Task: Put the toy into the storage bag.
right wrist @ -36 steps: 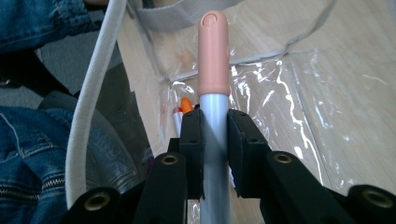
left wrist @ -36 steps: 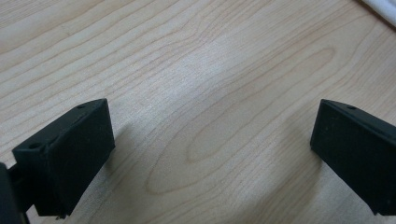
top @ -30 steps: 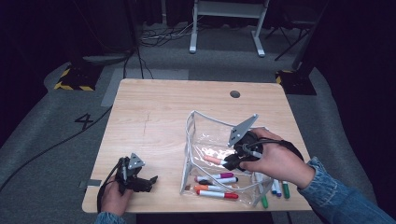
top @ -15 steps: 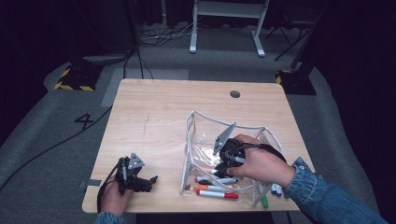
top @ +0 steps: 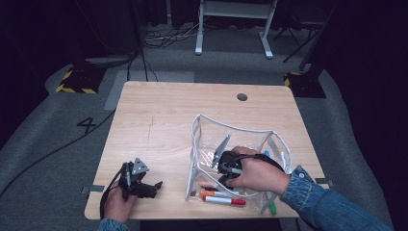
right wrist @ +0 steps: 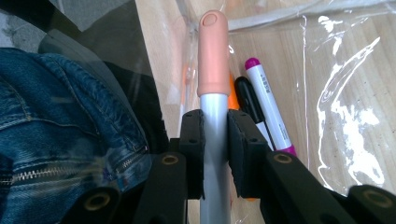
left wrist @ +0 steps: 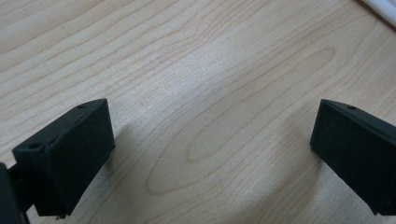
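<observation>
Your right gripper [right wrist: 215, 154] dips down into clear pouch [top: 202, 126], jaws clamped on peach-capped marker [right wrist: 214, 70]; tip seemingly above markers inside. Your left gripper [left wrist: 212, 154] rests low on table [top: 159, 115], jaws wide, empty.

Peach-capped grey marker [right wrist: 213, 93], magenta-capped white marker [right wrist: 268, 100]

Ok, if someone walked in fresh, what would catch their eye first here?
Probably the clear pouch on the table's near right, with the right gripper lowered into it, shut on a peach-capped marker. Loose markers lie along the near edge, while the left gripper rests open over bare wood at the near left.
</observation>
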`<state>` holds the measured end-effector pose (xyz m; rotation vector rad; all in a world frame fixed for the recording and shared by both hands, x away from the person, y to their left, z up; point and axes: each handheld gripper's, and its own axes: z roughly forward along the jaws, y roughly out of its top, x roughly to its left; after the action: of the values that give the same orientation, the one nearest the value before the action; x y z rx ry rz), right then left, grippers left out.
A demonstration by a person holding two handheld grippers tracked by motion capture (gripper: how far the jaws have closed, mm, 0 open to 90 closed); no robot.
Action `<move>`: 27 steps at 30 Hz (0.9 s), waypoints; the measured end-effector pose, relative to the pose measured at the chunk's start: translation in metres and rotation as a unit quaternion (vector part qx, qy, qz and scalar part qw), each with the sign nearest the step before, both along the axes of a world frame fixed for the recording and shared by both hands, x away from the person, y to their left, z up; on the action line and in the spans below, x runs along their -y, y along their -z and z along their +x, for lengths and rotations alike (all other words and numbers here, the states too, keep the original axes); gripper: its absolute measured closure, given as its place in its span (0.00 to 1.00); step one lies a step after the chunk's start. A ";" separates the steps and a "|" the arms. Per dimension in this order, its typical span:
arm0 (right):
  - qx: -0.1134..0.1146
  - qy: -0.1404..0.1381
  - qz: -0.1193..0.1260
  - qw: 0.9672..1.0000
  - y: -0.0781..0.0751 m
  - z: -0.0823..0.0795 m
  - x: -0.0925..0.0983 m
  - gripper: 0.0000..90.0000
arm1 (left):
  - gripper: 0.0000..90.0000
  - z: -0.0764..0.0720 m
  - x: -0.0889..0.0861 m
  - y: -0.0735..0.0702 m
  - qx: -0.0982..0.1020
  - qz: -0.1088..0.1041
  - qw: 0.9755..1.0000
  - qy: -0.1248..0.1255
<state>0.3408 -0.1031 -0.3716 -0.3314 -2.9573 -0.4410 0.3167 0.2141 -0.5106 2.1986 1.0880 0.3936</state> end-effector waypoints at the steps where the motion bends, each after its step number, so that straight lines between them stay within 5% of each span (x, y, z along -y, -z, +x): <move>1: 0.001 0.000 -0.005 1.000 0.001 0.001 0.000 0.86 | 0.00 0.000 0.000 0.000 0.000 0.000 1.000 0.000; 12: -0.011 0.000 -0.034 0.999 0.016 0.006 -0.001 0.85 | 0.00 0.000 0.000 0.000 0.000 0.000 1.000 0.000; 15: -0.008 0.008 -0.025 1.000 0.016 0.007 0.001 0.73 | 0.00 0.000 0.000 0.000 0.000 0.000 1.000 0.000; 17: 0.007 0.016 -0.006 1.000 0.015 0.007 0.002 0.61 | 0.00 0.000 0.000 0.000 0.000 0.000 1.000 0.000; 22: 0.037 0.038 0.033 0.998 0.000 0.008 0.007 0.54 | 0.00 0.000 0.000 0.000 0.000 0.000 1.000 0.000; 27: 0.083 0.054 0.082 0.992 -0.024 0.010 0.017 0.51 | 0.00 0.000 0.000 0.000 0.000 0.000 1.000 0.000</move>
<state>0.3508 -0.1202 -0.3471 -0.4564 -3.0443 -0.7544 0.3167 0.2141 -0.5106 2.1985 1.0882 0.3936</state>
